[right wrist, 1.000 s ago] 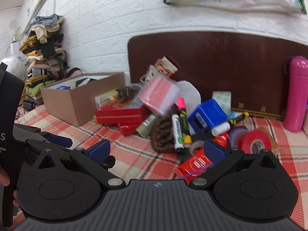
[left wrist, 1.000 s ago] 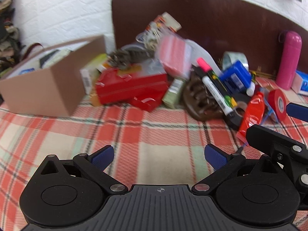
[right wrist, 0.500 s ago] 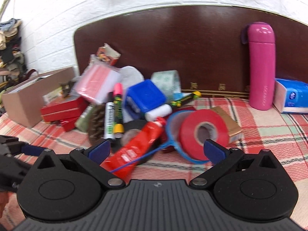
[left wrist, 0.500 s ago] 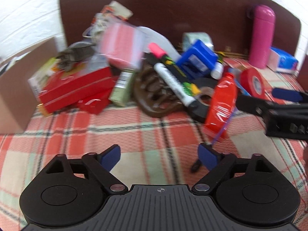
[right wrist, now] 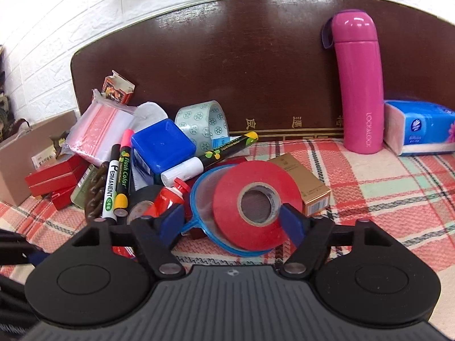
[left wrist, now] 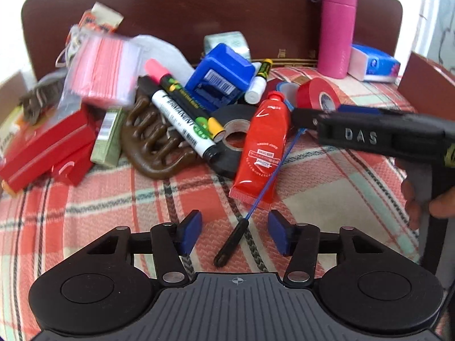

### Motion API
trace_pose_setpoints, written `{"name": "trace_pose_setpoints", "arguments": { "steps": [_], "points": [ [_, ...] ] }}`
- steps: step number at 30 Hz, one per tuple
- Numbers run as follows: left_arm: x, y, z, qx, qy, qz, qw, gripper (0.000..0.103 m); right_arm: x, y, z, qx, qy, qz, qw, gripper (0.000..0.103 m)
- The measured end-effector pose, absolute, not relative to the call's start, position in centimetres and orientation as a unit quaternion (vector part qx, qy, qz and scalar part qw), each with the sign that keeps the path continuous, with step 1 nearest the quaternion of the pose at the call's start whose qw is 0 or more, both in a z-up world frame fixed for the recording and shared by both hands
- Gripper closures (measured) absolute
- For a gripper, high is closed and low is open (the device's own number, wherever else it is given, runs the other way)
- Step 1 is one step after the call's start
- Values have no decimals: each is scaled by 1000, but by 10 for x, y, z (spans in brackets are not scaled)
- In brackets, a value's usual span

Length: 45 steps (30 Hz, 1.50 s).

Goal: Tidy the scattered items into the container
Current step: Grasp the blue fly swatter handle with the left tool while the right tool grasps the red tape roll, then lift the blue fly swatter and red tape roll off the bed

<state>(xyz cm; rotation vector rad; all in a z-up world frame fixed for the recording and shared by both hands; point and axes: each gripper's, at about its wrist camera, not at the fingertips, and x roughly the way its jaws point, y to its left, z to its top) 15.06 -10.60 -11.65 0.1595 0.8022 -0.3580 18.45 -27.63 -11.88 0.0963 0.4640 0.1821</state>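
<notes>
Both tools hang over the heap on the plaid cloth, tongs spread wide, holding nothing. The right gripper (right wrist: 231, 221) straddles the red tape roll (right wrist: 257, 199), which leans on a blue strainer (right wrist: 203, 199); a pinch there could drag the strainer along. The left gripper (left wrist: 234, 233) brackets the strainer's black handle (left wrist: 229, 245). The cardboard box (right wrist: 17, 162) waits far left, a long carry over loose clutter.

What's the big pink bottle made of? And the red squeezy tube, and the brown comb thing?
The pink bottle looks like painted metal or hard plastic: smooth and glossy, with long light streaks. I can't tell which. The red tube seems soft plastic or foil laminate, shiny, with a flat crimped bottom end. The brown comb looks like moulded plastic, glossy on its rounded teeth.
</notes>
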Motion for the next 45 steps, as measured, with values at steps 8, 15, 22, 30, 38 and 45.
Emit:
{"name": "trace_pose_setpoints", "arguments": {
  "steps": [8, 15, 22, 30, 38, 45],
  "points": [
    [158, -115, -117, 82, 387, -195, 898, 73, 190, -277, -119, 55, 225, 100, 968, 42],
    [155, -122, -122, 102, 370, -196, 903, 72, 199, -278, -123, 76, 228, 105, 965, 44],
    [154, -111, -115, 73, 388, -199, 897, 93, 190, -275, -117, 79, 225, 129, 962, 70],
    [127, -87, -107, 56, 416, -212, 883, 94, 164, -269, -107, 54, 253, 149, 954, 77],
    [86, -49, -102, 49, 439, -196, 875, 94, 124, -246, -105, 29, 284, 211, 935, 77],
    [65, -30, -102, 40, 444, -185, 876, 92, 105, -221, -110, 4, 293, 237, 926, 75]
  ]
}}
